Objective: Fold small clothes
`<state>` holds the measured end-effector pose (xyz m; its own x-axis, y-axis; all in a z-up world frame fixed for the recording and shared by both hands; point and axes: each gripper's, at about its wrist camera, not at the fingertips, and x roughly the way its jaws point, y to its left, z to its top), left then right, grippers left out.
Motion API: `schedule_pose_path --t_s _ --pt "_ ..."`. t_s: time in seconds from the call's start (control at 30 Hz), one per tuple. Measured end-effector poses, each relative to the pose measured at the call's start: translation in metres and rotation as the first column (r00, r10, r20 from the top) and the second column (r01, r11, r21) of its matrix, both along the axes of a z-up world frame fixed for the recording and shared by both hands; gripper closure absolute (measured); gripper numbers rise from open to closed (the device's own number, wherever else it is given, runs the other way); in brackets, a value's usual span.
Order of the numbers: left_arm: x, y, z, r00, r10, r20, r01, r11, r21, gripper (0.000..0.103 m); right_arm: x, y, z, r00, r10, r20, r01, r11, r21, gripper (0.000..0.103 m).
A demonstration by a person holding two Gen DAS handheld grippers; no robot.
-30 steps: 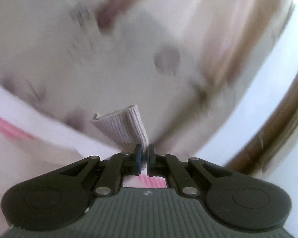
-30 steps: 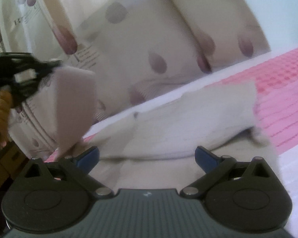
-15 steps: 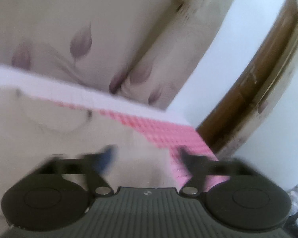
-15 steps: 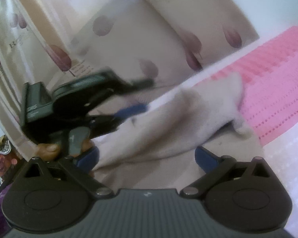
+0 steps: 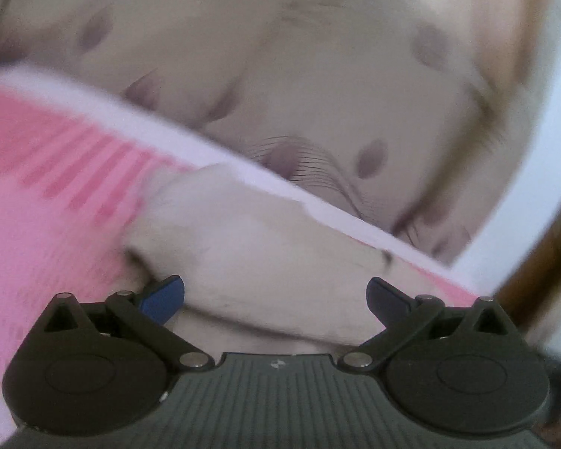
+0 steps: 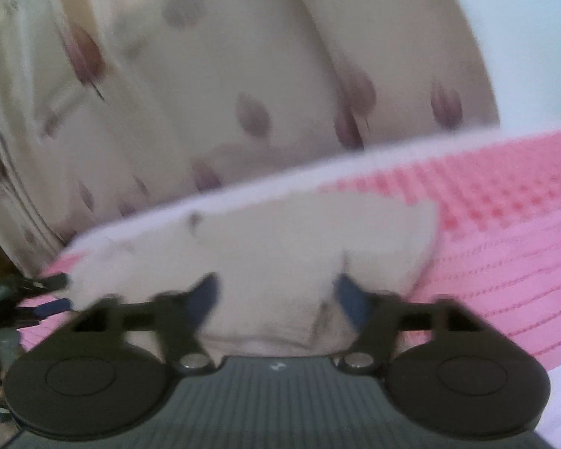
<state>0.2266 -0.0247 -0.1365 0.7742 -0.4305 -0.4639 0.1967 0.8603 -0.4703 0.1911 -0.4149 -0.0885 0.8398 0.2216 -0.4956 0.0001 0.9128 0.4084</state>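
Pink waffle-weave bedcover spreads beneath both of your grippers. Nearest, your left gripper stands with its jaws spread wide after just opening, nothing pinched, over the cream garment lying on the cover. Your right gripper has just been narrowing its jaws around a bunched fold of the same garment; blur hides whether the pads press it. Beyond, leaf-patterned pillows lean against the white wall.
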Motion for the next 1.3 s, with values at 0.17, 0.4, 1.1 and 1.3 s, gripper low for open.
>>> schedule_pose_path --t_s 0.17,0.4,1.1,1.3 --pt "0.005 0.010 -0.007 0.998 0.070 0.009 -0.069 0.996 -0.058 0.001 0.023 0.002 -0.012 0.996 -0.011 -0.091 0.012 1.000 0.012 0.046" --pt "-0.001 0.009 -0.008 0.989 0.148 0.030 -0.146 0.988 -0.045 0.000 0.028 0.016 0.003 1.000 -0.011 -0.008 0.010 0.994 -0.107 0.096" --pt "-0.001 0.008 -0.009 0.978 0.203 0.056 -0.205 0.978 0.028 0.000 0.033 -0.030 -0.027 0.987 -0.158 -0.030 0.155 0.984 -0.092 0.088" --pt "0.008 0.003 -0.009 0.979 0.201 0.042 -0.204 0.975 0.084 0.000 0.031 -0.036 -0.028 0.988 -0.150 -0.028 0.149 0.987 -0.053 0.085"
